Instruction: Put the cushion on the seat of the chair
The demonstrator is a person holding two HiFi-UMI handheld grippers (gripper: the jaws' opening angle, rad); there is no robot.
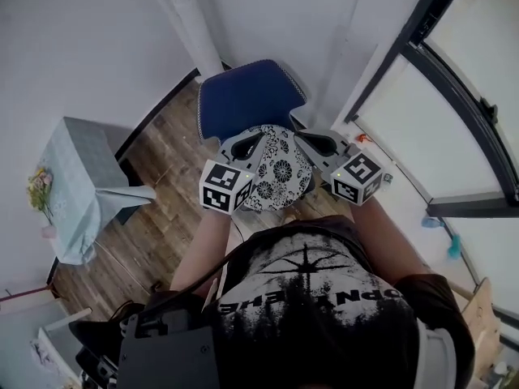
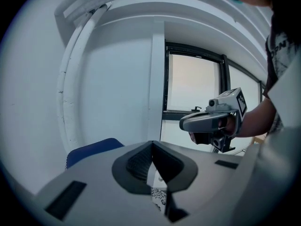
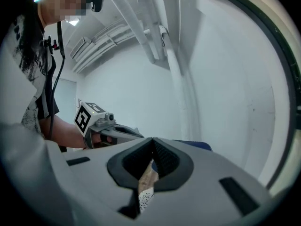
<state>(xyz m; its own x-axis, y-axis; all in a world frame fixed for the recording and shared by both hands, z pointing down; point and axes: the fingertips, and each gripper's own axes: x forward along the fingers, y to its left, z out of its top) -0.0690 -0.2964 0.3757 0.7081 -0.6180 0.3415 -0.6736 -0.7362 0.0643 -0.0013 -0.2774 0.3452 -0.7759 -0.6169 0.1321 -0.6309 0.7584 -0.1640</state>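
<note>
A round cushion (image 1: 278, 171) with a black-and-white flower print hangs between my two grippers, just in front of and above the blue chair (image 1: 243, 97). My left gripper (image 1: 253, 144) is shut on the cushion's left edge, and a strip of the print (image 2: 159, 197) shows below its jaws. My right gripper (image 1: 302, 139) is shut on the right edge, with a fold of cushion (image 3: 146, 179) pinched between its pads. Each gripper view shows the other gripper: the right gripper (image 2: 212, 122) and the left gripper (image 3: 104, 127). Most of the chair seat is hidden behind the cushion.
A small table with a pale blue cloth (image 1: 75, 186) and flowers (image 1: 37, 188) stands to the left on the wooden floor (image 1: 166, 177). A white pipe (image 1: 188, 23) runs up the corner behind the chair. A dark-framed window (image 1: 454, 96) lines the right side.
</note>
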